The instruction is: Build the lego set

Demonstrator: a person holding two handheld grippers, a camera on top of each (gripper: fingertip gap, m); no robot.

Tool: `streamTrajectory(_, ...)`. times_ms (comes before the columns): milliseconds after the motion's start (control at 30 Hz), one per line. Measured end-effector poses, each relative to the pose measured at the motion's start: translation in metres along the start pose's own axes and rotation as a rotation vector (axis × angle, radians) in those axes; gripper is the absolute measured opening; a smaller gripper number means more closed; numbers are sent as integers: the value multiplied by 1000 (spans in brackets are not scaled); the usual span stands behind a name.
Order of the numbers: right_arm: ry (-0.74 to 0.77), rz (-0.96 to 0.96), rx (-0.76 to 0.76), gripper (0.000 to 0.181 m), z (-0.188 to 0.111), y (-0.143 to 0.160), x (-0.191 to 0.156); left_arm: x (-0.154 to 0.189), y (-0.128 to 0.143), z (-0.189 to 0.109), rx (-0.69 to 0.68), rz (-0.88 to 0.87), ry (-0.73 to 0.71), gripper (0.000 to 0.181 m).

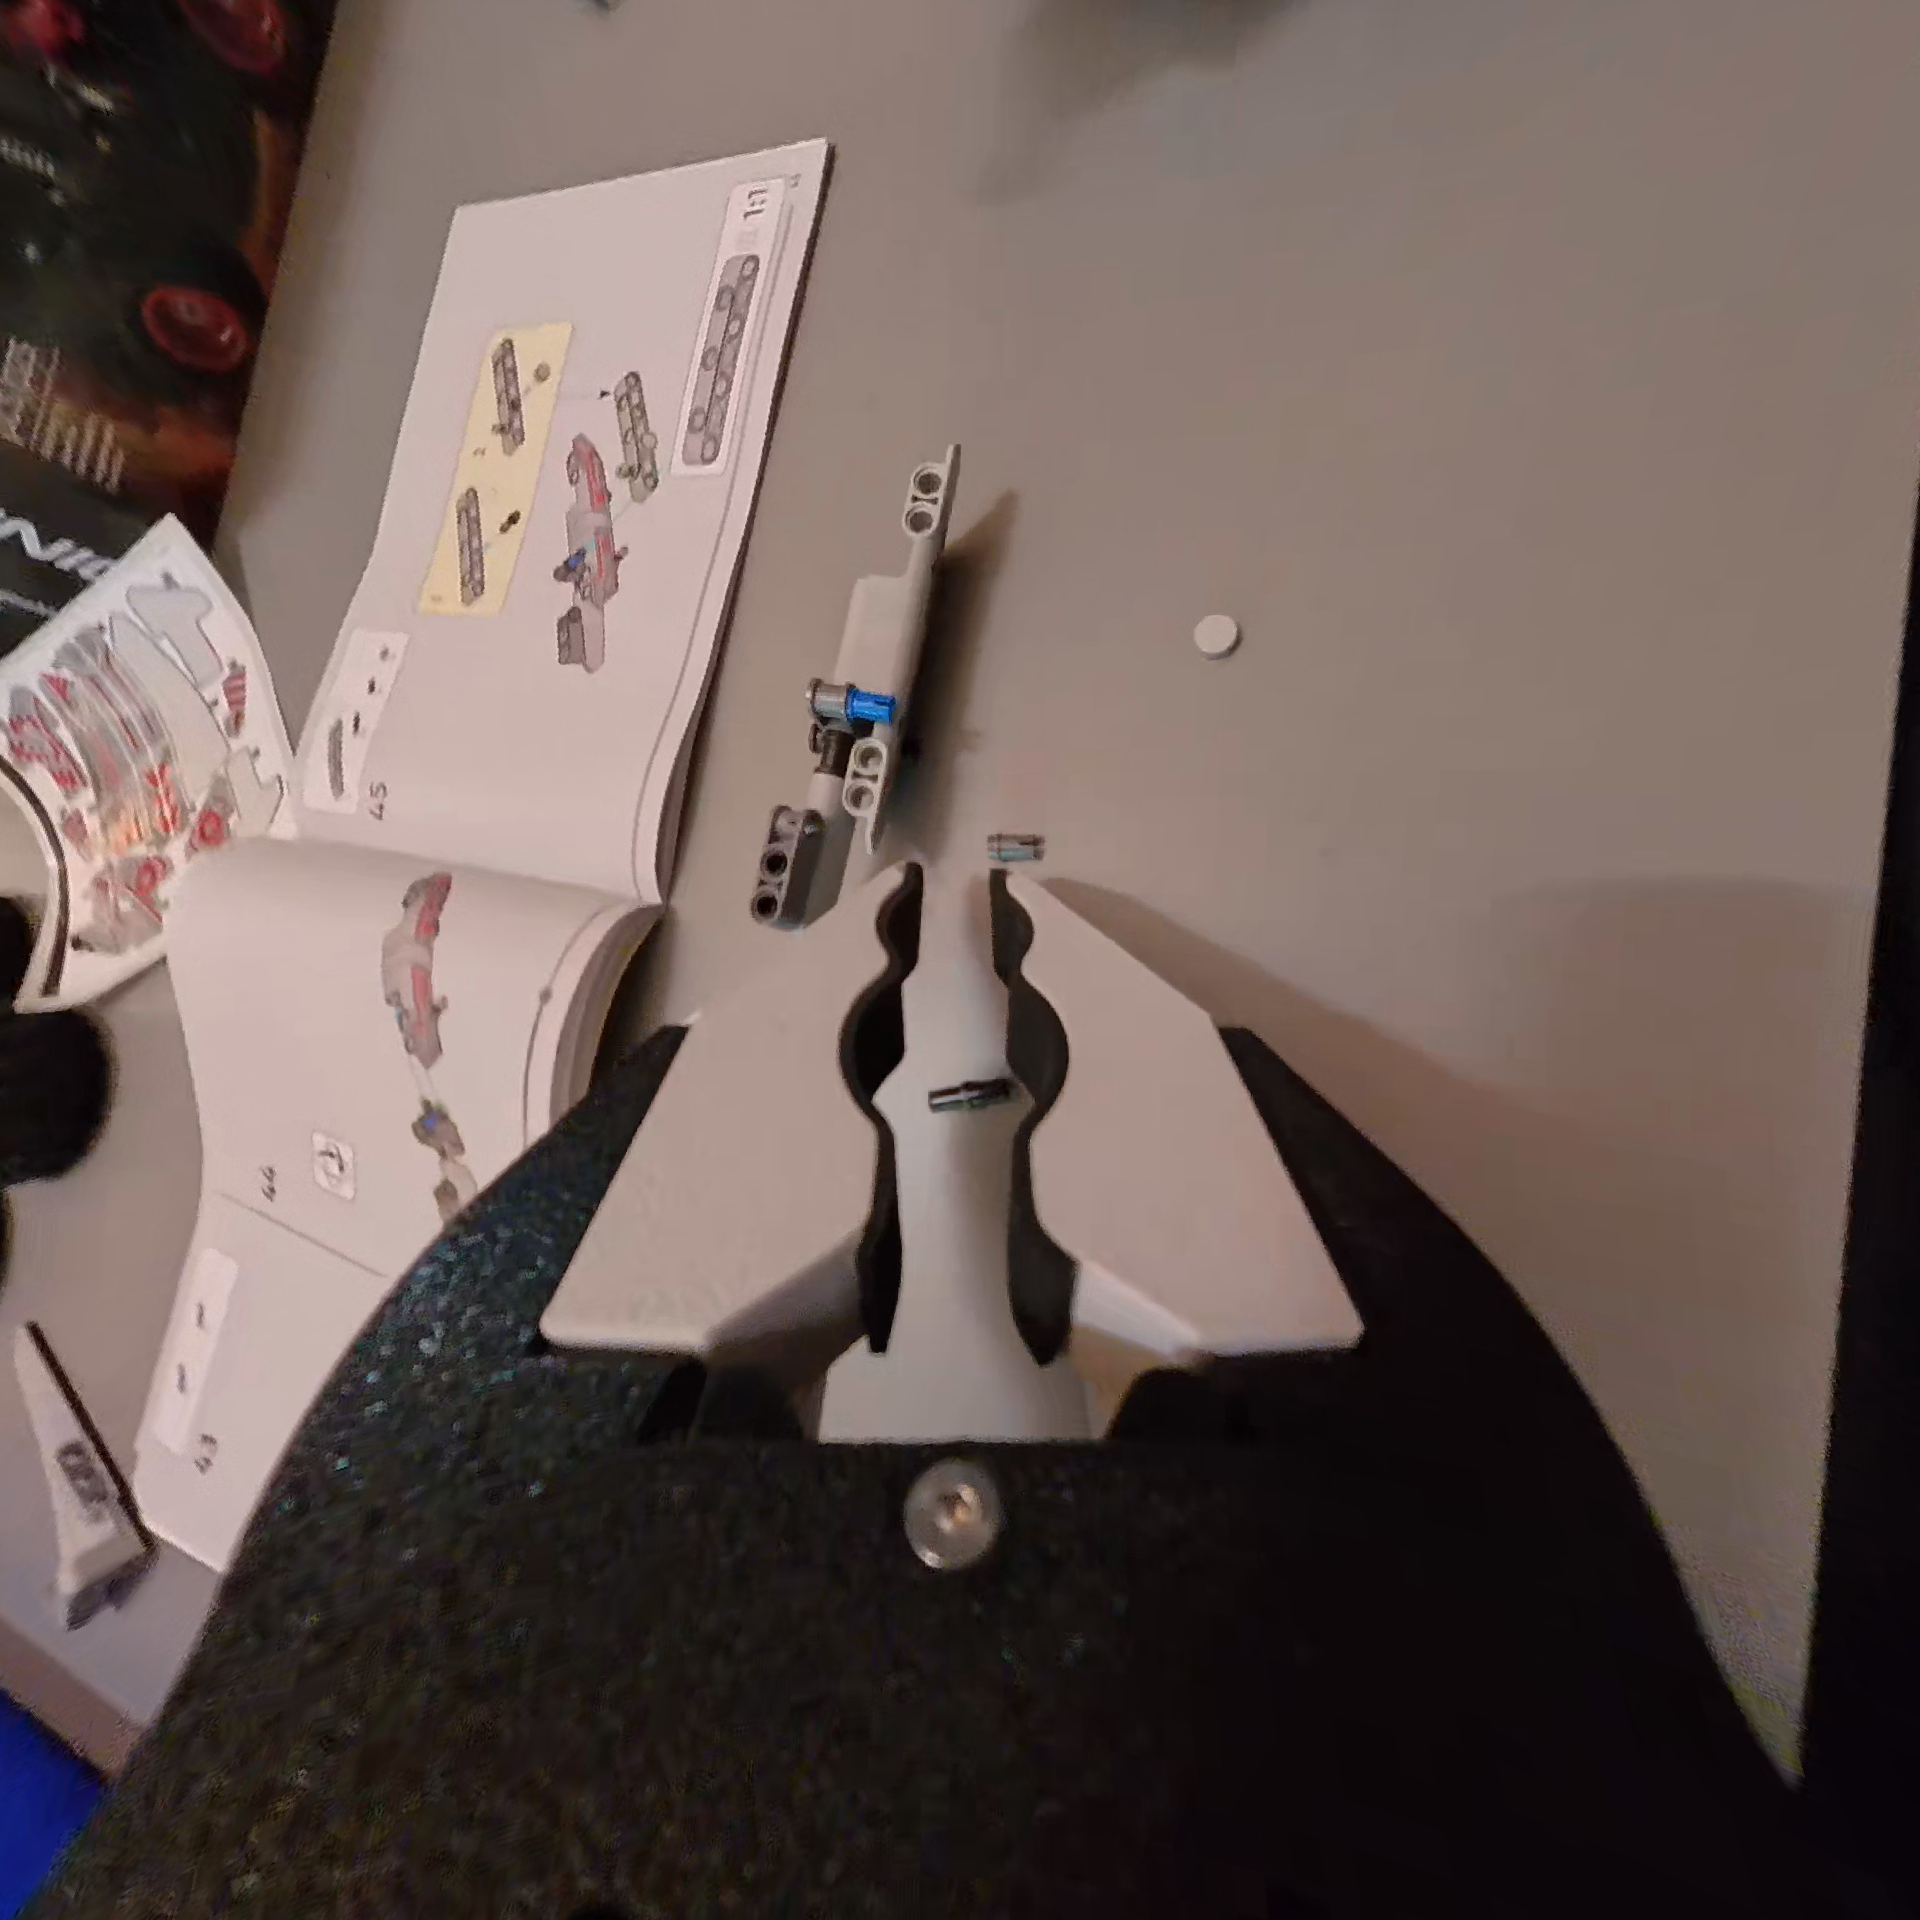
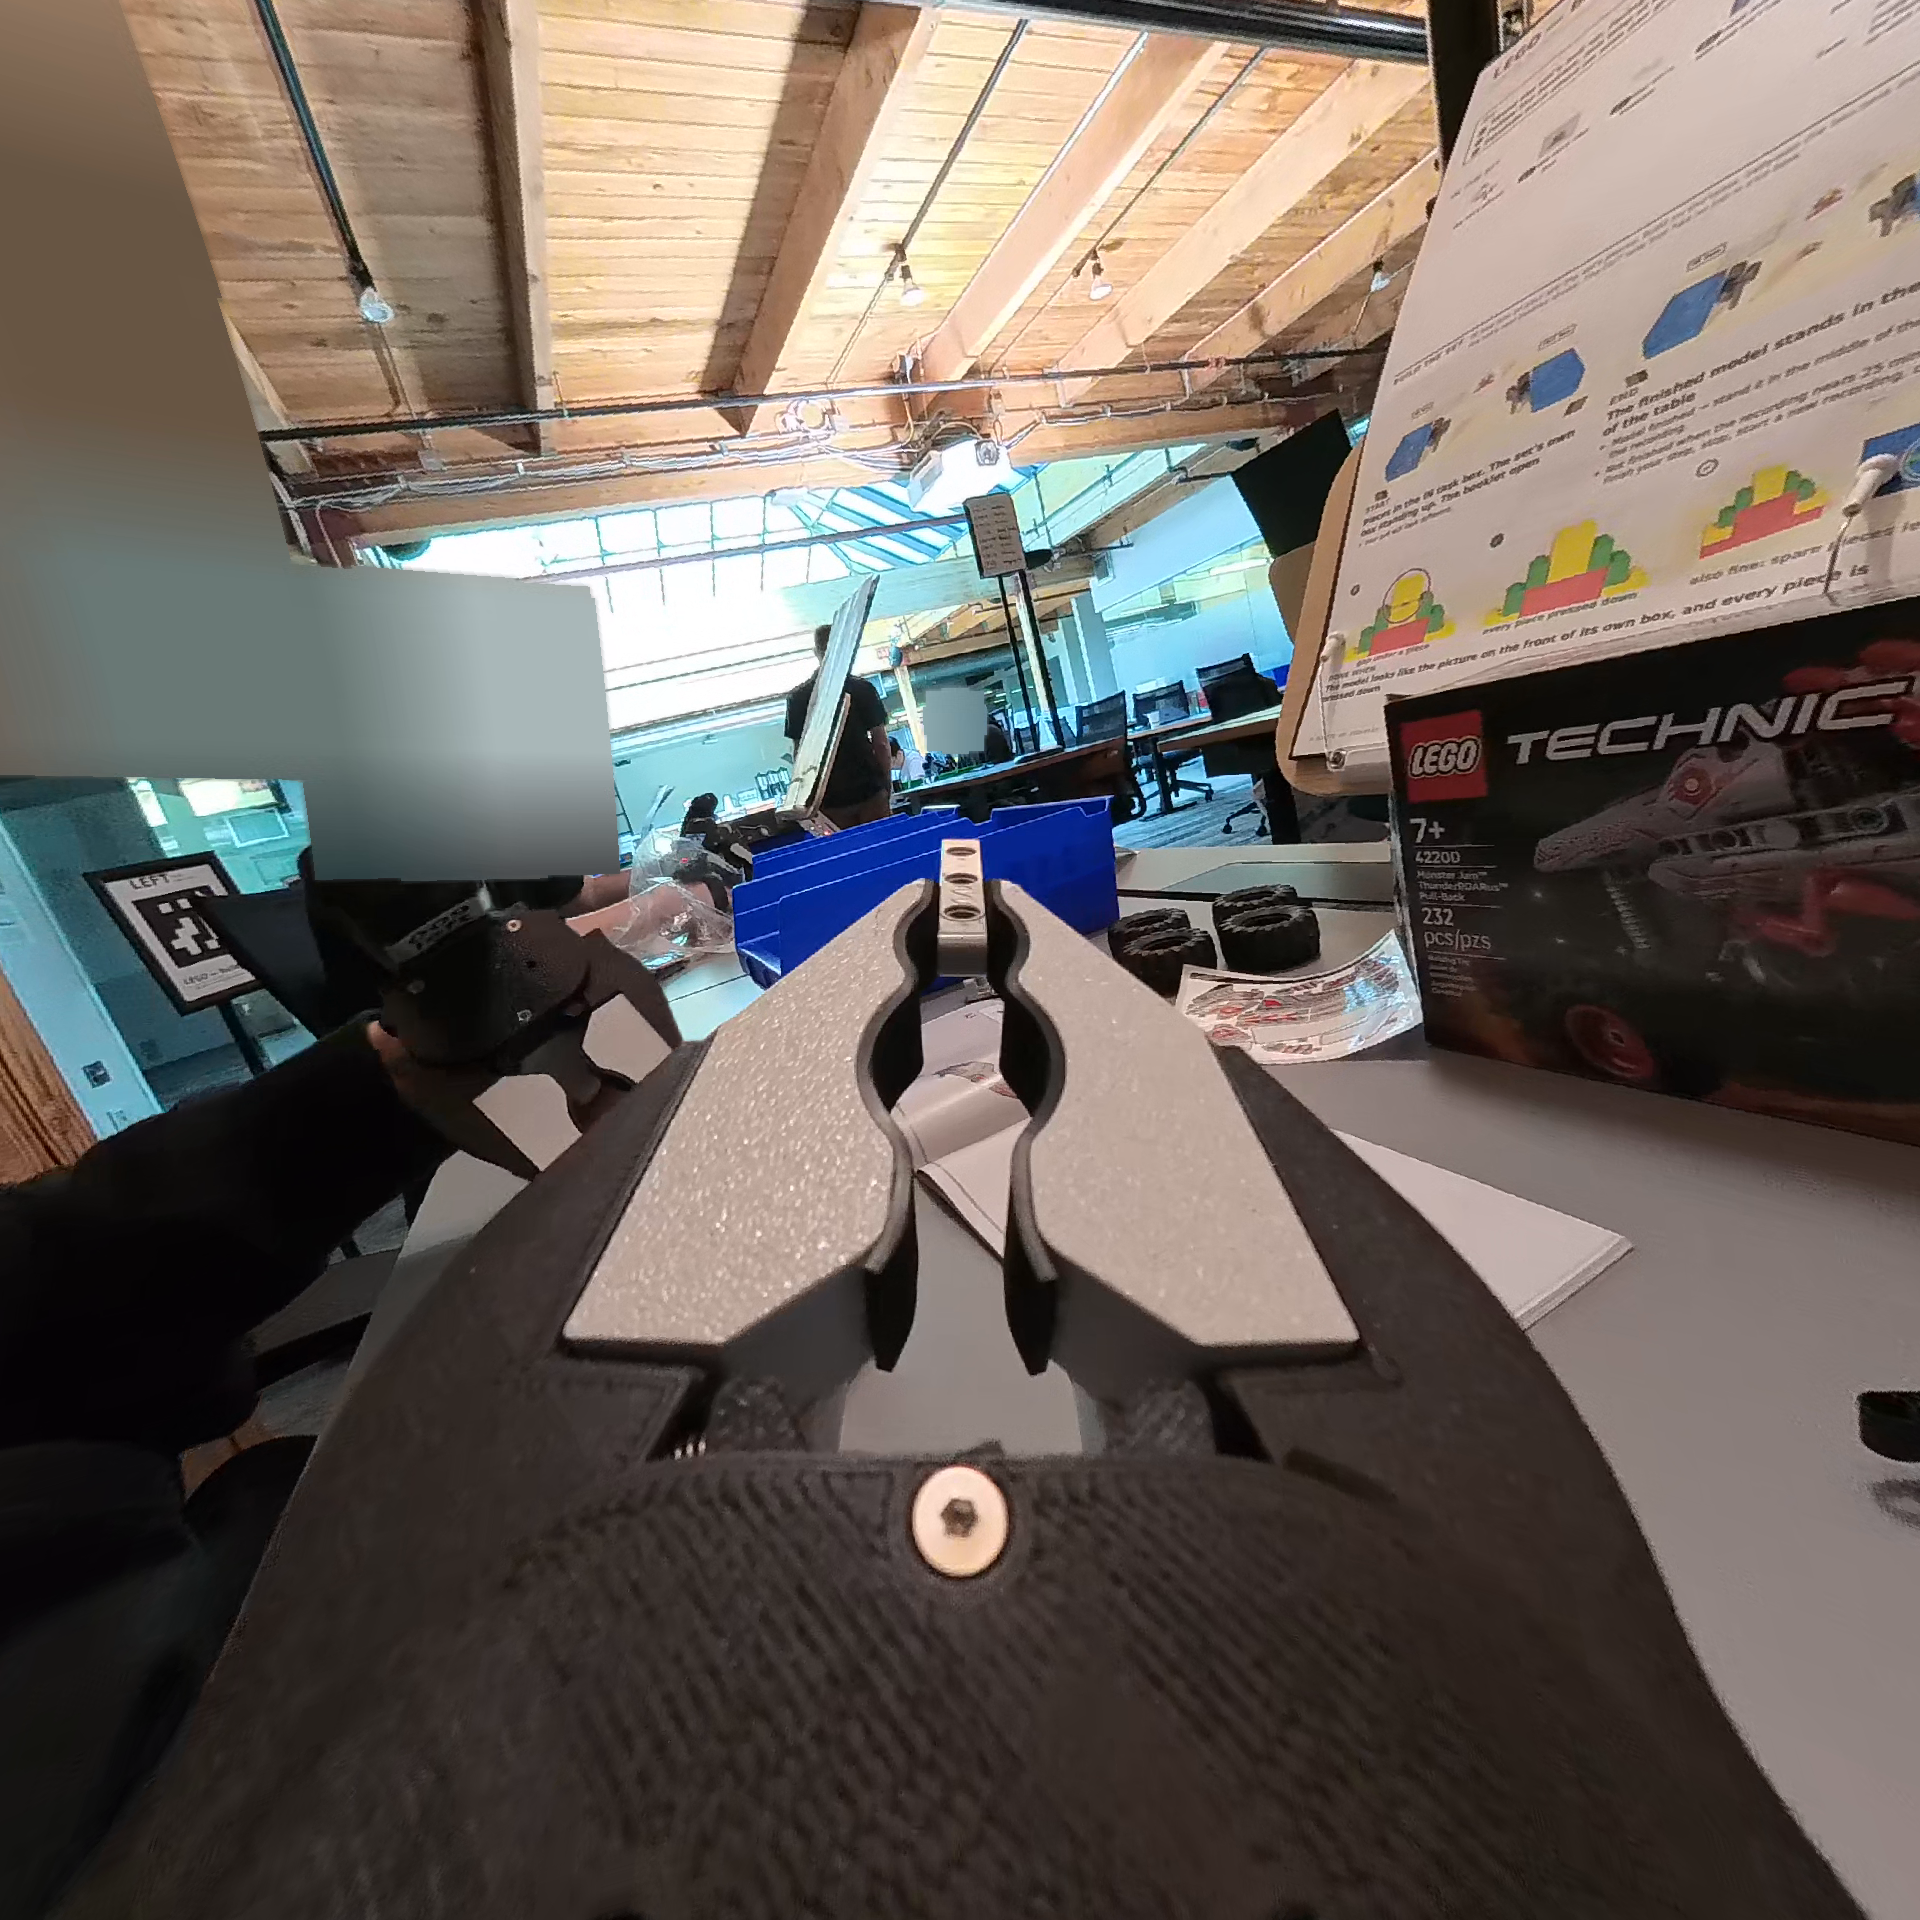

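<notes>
In the left wrist view my left gripper points down at the grey table, jaws a little apart and empty. A black pin lies on the table below the gap between the fingers. A small grey pin lies just past the right fingertip. A part-built assembly of a light grey panel, blue pin and dark grey beam lies just ahead to the left. My right gripper is raised and shut on a light grey holed beam, held upright. The left gripper also shows in the right wrist view.
An open instruction booklet and a sticker sheet lie left of the assembly. A round grey tile lies to the right. Blue bins, black tyres and the set's box stand farther back. A person stands far off. The gap from one gripper's tips to the other's is roughly 20 centimeters.
</notes>
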State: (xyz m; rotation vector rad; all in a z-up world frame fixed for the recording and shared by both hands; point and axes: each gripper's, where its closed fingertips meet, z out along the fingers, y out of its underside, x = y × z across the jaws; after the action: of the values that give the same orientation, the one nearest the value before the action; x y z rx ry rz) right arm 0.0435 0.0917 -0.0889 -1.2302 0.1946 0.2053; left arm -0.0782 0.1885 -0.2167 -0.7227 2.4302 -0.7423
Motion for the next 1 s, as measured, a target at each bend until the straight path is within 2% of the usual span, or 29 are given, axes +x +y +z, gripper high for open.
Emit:
streamTrajectory(200,-11,1,-6,6,1,1,-2,6,5,11,-41,50,85,8)
streamTrajectory(767,-27,9,-4,6,2,1,-4,18,-5,15,-24,-43,29,7)
streamTrajectory(1000,-33,10,-8,7,2,2,-5,11,-2,13,-49,25,8,15)
